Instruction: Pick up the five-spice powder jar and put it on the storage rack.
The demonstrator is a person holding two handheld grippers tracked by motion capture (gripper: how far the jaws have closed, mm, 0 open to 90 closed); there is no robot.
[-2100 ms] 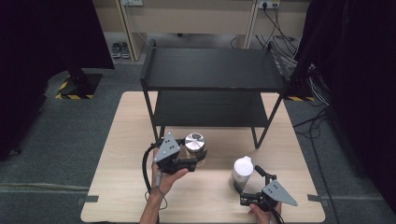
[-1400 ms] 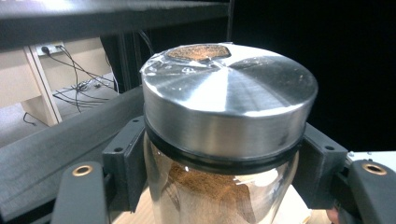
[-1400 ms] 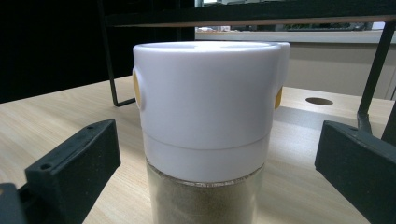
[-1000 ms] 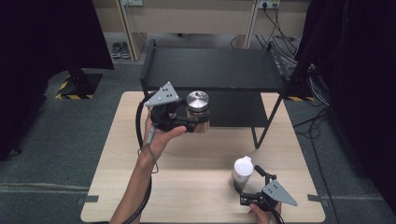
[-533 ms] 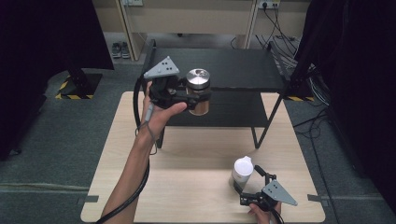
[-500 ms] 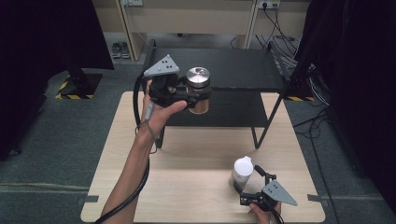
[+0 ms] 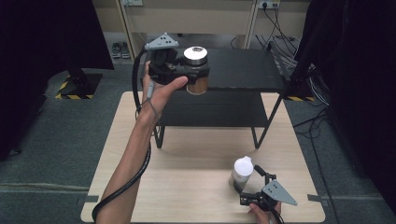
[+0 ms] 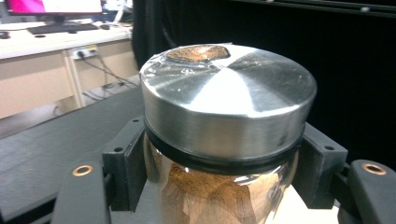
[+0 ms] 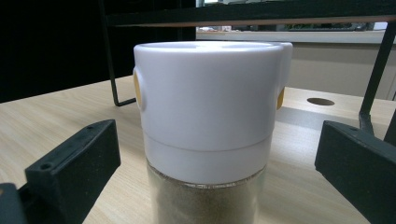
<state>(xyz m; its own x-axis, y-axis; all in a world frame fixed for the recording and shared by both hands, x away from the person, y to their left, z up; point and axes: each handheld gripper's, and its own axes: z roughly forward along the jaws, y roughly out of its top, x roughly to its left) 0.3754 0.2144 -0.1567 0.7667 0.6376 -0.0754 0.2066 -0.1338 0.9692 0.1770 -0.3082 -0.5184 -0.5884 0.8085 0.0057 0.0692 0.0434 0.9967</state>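
Left gripper (image 7: 189, 77) is squeezing a metal-lidded jar (image 7: 196, 70) above the black shelf (image 7: 243, 70), while right gripper (image 7: 250, 184), wide open, is sitting around a white-capped jar (image 7: 242, 171) at five o'clock.

Even overhead light, dark curtained edges

Glare streaks the steel lid (image 8: 229, 93) in the left gripper view; behind it the desk blurs. The white cap (image 9: 205, 98) looks evenly lit, the background beyond it soft.

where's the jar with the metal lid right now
In the high view the jar is upper centre, gripped in the left gripper, held in the air at the front edge of the black shelf's top level.
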